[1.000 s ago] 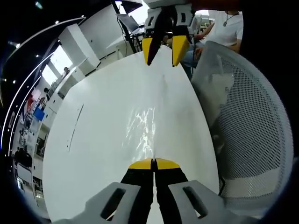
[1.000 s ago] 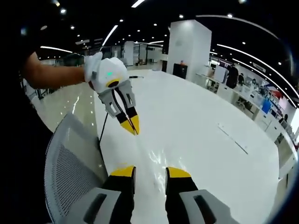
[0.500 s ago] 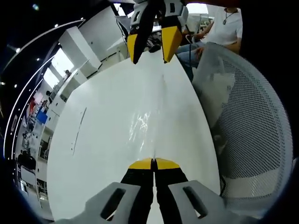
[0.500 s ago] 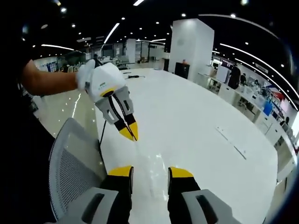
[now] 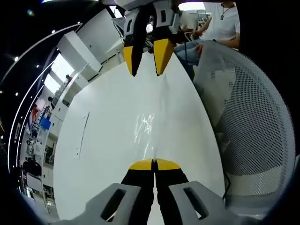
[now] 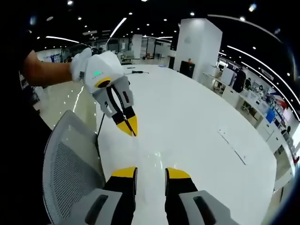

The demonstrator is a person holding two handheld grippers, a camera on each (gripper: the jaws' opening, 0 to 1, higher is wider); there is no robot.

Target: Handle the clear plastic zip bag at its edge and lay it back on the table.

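Left gripper (image 5: pixel 153 164): jaws pressed together, their yellow tips meeting over the near edge of the clear bag (image 5: pixel 146 133); whether bag film sits between them cannot be told. The bag lies flat on the white table (image 5: pixel 103 122), visible mainly as glare streaks. Right gripper (image 6: pixel 150 174): jaws apart, nothing between them, held above the table beyond the bag's far end. A white mesh chair (image 5: pixel 253 117) stands just beside the table edge. Beyond the table, a seated person (image 5: pixel 220 23) in a white shirt.
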